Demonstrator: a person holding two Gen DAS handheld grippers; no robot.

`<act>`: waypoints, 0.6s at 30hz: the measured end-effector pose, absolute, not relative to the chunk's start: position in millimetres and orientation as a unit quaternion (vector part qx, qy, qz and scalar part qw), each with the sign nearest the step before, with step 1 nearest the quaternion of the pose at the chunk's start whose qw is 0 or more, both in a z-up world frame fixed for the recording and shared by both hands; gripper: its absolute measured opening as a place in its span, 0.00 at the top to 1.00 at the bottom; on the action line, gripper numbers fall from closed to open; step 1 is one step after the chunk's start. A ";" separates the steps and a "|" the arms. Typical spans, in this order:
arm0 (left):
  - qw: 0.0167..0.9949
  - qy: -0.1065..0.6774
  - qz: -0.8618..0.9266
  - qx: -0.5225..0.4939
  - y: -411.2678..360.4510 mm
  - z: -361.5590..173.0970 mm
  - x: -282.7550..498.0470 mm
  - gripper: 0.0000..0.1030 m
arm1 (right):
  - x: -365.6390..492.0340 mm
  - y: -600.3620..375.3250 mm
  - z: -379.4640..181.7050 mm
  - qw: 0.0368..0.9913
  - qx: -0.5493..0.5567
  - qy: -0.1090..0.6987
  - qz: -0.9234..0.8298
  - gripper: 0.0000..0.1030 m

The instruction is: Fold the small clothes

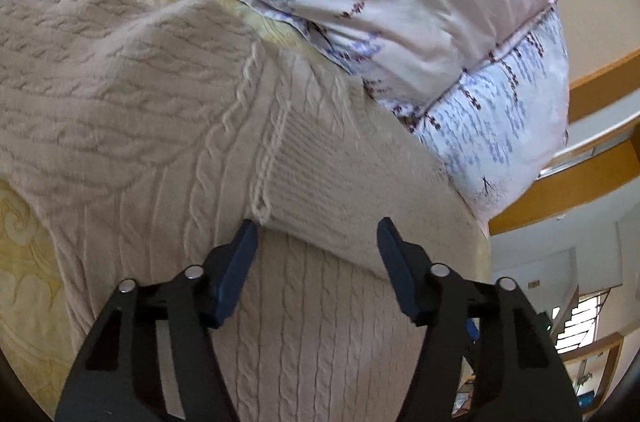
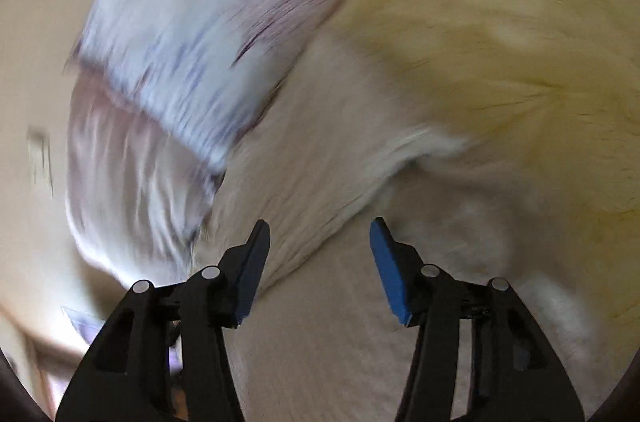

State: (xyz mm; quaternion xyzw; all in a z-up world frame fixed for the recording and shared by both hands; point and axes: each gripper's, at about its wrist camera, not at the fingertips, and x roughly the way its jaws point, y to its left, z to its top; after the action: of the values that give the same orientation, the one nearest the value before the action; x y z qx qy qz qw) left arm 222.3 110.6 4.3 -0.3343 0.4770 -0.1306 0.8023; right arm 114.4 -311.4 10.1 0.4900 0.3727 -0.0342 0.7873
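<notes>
A cream cable-knit sweater (image 1: 160, 110) lies on a yellow patterned bedspread (image 1: 24, 262). One part is folded over the body, and its ribbed hem (image 1: 336, 190) lies just ahead of my left gripper (image 1: 318, 230), which is open and empty just above the knit. The right wrist view is heavily blurred. There the same cream sweater (image 2: 320, 190) lies under my right gripper (image 2: 320, 228), which is open and empty.
A folded floral quilt in pink and pale blue (image 1: 400, 2) lies against the sweater's far side; it also shows in the right wrist view (image 2: 180, 54). The yellow bedspread (image 2: 500, 22) spreads to the right there. The bed's edge and a wooden frame (image 1: 580, 182) are at right.
</notes>
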 end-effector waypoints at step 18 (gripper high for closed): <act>0.843 0.478 -0.094 -0.229 93.9 -0.2 272.4 0.91 | 114.7 -338.3 -5.3 0.823 0.463 0.287 -0.161 0.93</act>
State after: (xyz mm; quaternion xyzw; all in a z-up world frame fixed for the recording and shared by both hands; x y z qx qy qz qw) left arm 272.4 93.9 -0.2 -0.2294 0.4776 -0.0939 0.8429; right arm 114.7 -338.3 -5.3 0.4627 0.2872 -0.1609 0.8231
